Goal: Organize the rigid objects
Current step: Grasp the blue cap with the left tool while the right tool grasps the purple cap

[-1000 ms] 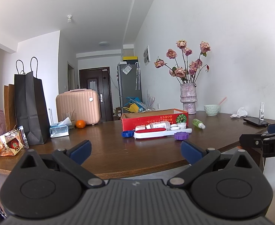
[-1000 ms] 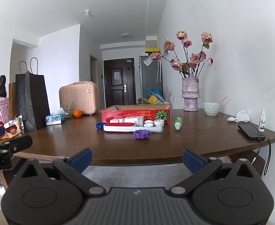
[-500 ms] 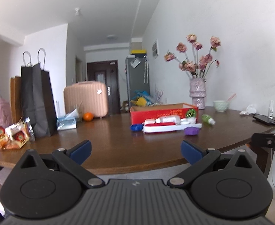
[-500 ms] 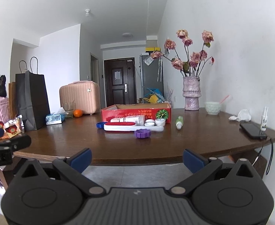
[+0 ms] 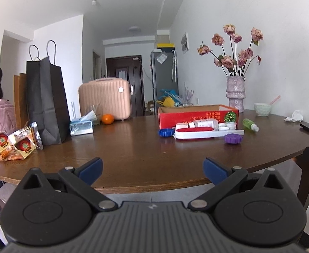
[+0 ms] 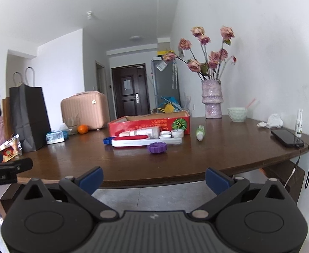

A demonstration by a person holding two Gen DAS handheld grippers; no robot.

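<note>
Nothing's sorted yet: both tools, left tool and right tool, gape empty; purple ridged plastic lid and white-and-red plastic case sit ahead on the brown wooden tabletop, outside the red cardboard box.

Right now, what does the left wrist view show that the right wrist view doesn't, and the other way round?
Only the left wrist view shows the whole snack packets at the table's left end. Only the right wrist view shows the phone in full with its cable hanging off the edge. Both show the red box, the white lint brush, the purple lid, the blue lid, the green bottle and the vase. Both grippers are open and empty.
</note>
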